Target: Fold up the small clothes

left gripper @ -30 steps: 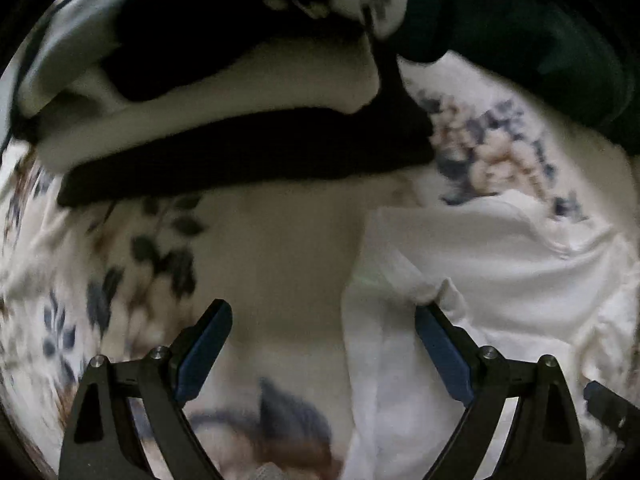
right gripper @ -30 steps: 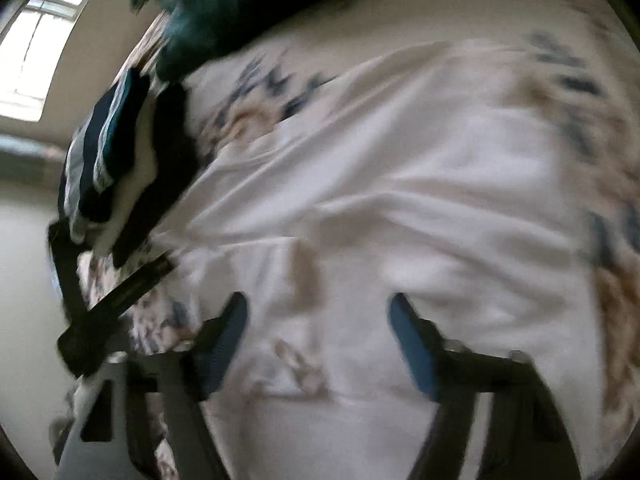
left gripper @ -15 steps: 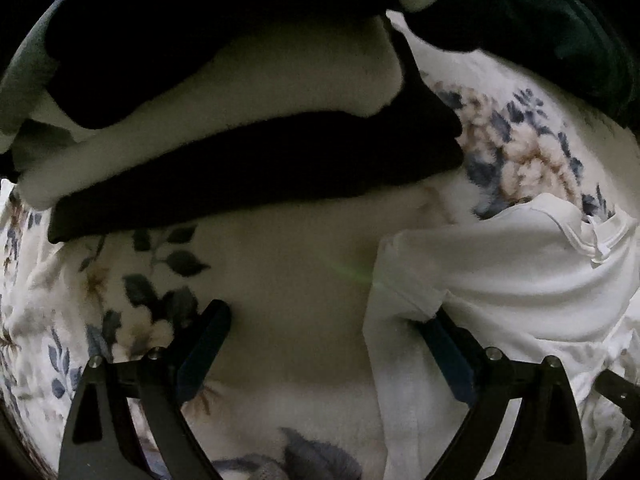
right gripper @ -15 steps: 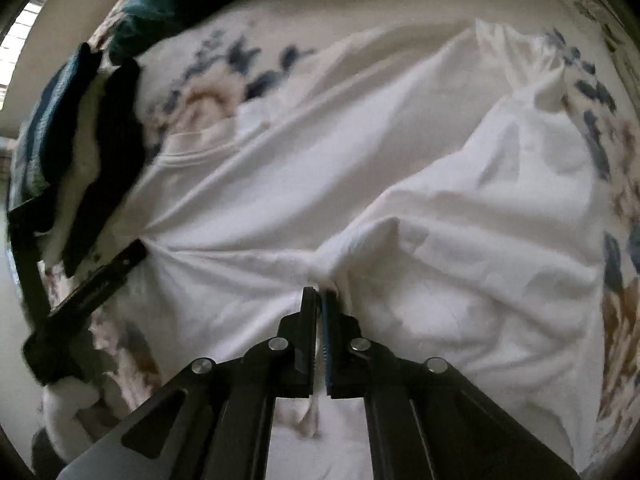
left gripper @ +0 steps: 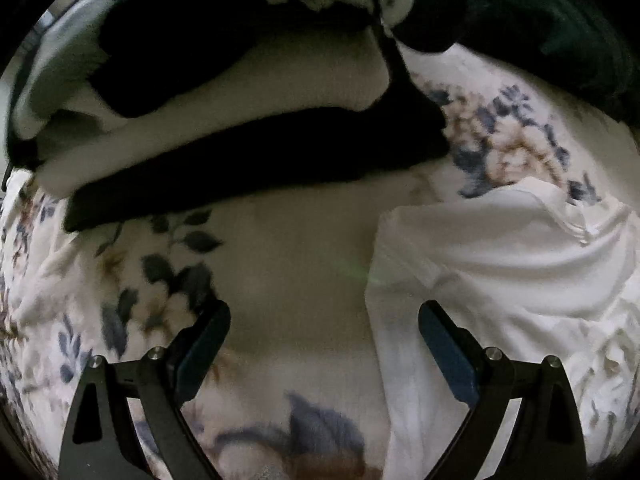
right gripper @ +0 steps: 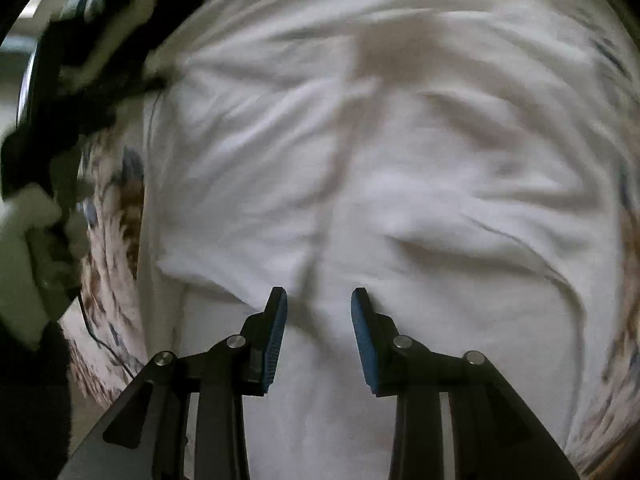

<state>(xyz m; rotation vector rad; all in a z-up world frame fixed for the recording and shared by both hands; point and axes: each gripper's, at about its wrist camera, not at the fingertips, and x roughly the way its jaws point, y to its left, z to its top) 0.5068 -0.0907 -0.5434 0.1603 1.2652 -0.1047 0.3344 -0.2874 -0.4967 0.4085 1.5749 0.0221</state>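
Left wrist view looks steeply down on a flowered bedsheet (left gripper: 132,288) with blue and tan blooms. The left tool (left gripper: 324,340) hangs over it with its jaws spread wide and nothing between them; one blue pad sits over bare sheet, the other over the near edge of a white shirt (left gripper: 500,264). That shirt lies spread on the sheet at the right of this view, with its neckline toward the top right. Beyond the tool, a stack of folded clothes (left gripper: 224,120) in black and white layers rests on the sheet, and a dark green cloth (left gripper: 560,24) lies bunched at the top right, its edge close to the stack.

Right wrist view is blurred, yet the white shirt (right gripper: 400,168) fills most of it, wrinkled, with soft ridges running across. The right tool (right gripper: 319,308) points down at the shirt with its jaws partly apart and opening; its blue pads (right gripper: 276,344) stand clear of each other and do not pinch the cloth, though the fabric lies right under the gap. A fold of the shirt rises just left of the tool. Along the left edge the flowered bedsheet (right gripper: 116,216) shows again, and past it a dark, smeared shape that I cannot make out
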